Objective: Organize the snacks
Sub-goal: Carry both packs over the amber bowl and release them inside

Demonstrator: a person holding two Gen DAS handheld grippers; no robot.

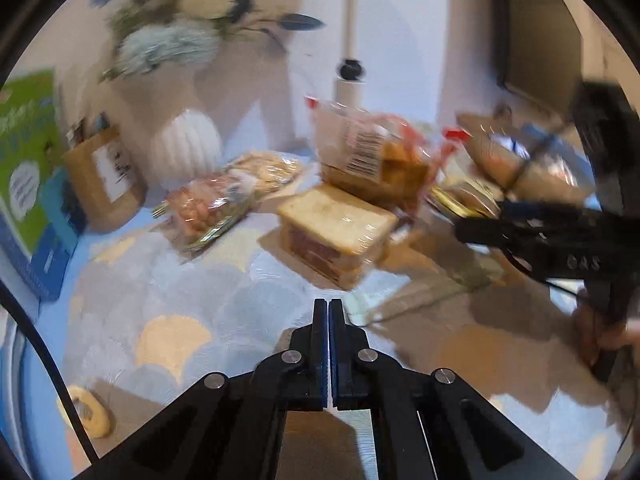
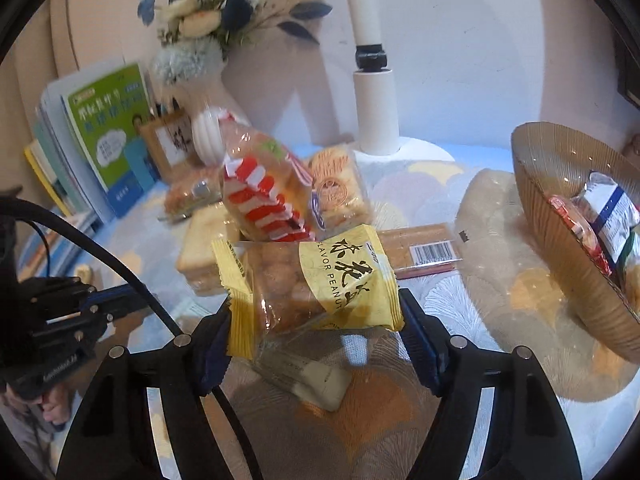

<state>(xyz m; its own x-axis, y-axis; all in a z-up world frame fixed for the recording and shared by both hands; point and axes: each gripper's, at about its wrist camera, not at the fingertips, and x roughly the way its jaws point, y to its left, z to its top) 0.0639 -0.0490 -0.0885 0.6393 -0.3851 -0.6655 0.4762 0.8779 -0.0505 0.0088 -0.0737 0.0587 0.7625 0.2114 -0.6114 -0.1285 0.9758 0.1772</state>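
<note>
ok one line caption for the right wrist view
Right gripper holding a yellow peanut packet beside the ribbed snack bowl.

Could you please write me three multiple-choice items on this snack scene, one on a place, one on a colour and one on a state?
1. Where does the ribbed bowl stand, as the right wrist camera sees it?
A. Far left, beside the books
B. On the right, with packets already inside
C. Directly behind the vase

2. What colour is the wrapper of the peanut packet?
A. Yellow
B. Purple
C. Black

3. How do the jaws of the left gripper stand?
A. Wide open around the sandwich
C. Clamped on a book
B. Pressed together with nothing between them

Answers:
1. B, since the bowl fills the right edge and holds wrapped snacks.
2. A, since the wrapper is yellow with a clear window onto the nuts.
3. B, since the left wrist view shows the jaws meeting, short of the wrapped sandwich.
</note>
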